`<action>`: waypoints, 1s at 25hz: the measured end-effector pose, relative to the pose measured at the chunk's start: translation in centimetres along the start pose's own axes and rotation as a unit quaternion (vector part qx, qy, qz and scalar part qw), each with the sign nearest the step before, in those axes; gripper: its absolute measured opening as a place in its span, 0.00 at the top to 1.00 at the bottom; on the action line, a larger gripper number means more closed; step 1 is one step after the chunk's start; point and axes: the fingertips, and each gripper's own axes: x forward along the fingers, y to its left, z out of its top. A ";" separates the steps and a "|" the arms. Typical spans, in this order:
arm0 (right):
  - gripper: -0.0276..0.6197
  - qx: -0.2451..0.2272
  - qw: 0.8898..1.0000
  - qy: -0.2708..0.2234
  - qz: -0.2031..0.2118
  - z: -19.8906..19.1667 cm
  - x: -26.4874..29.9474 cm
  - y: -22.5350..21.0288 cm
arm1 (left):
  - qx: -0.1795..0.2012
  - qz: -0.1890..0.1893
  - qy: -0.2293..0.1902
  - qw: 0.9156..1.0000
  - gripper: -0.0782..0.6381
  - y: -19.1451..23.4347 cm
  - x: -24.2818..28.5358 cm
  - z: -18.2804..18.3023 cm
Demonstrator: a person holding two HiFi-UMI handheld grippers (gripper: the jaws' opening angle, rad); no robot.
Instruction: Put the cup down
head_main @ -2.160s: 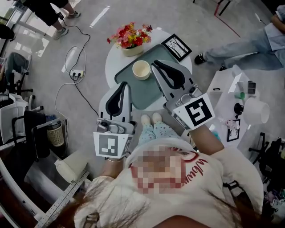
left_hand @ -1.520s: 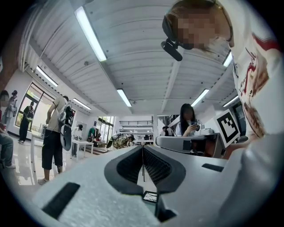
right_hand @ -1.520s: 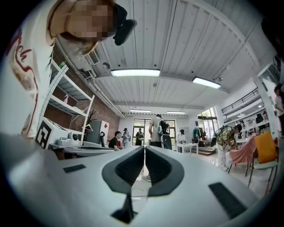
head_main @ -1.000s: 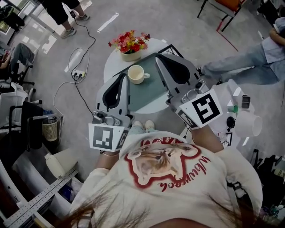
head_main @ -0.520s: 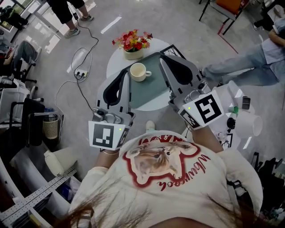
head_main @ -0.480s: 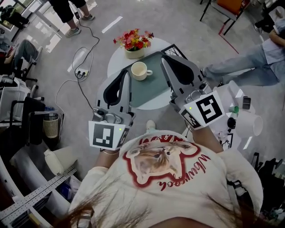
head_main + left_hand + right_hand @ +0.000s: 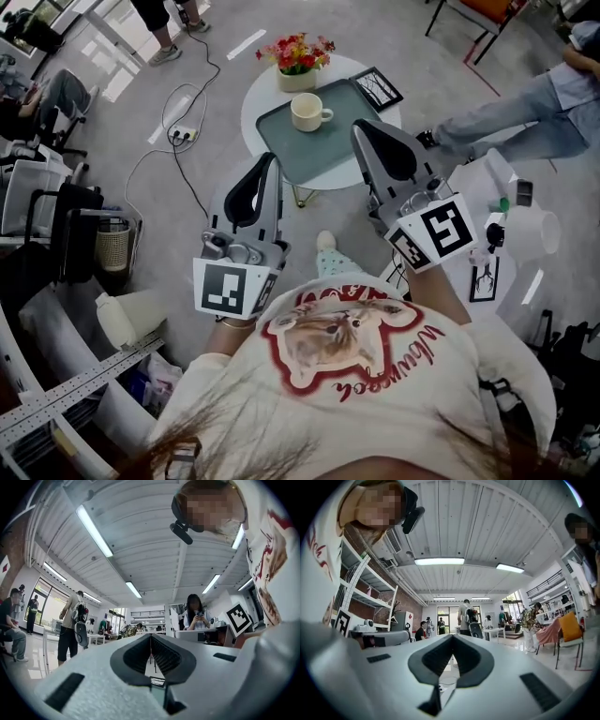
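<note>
cream ceramic, the cup (image 7: 307, 112) stands upright on the tray (image 7: 281, 155), ahead of both grippers and roughly between their lines, well apart from each. the tray lies on a round white table (image 7: 248, 120), with flowers (image 7: 298, 52) beyond the cup and a frame (image 7: 377, 88) ahead of the right gripper (image 7: 361, 127).

the left gripper (image 7: 272, 161) is clenched, its tips meeting with nothing in the gap behind them. its own view (image 7: 150, 635) shows only the room past the jaws. the right gripper is clenched the same way and just as empty in its own view (image 7: 452, 637). both are held near the person, short of the table edge.

the put-down looks finished: the cup rests on its base and nothing touches it. what remains seems to be only keeping both grippers clear of the table, so the next move calls for no grip and no reach.

the cup's long axis runs straight up, mouth to the ceiling. its handle points out to the right gripper's side, roughly level with the tray.
</note>
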 end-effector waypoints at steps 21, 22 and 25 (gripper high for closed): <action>0.91 -0.006 1.000 -0.018 -0.015 1.9 -14.9 14.6 | -0.001 -0.038 -0.010 0.999 0.87 -10.2 -16.5 3.5; 0.91 -0.005 1.000 -0.019 -0.015 2.0 -15.5 14.6 | 0.001 -0.040 -0.010 0.999 0.87 -10.7 -16.7 3.5; 0.91 -0.009 1.000 -0.024 -0.011 2.6 -16.9 15.1 | 0.003 -0.042 -0.007 0.999 0.87 -12.0 -17.5 3.7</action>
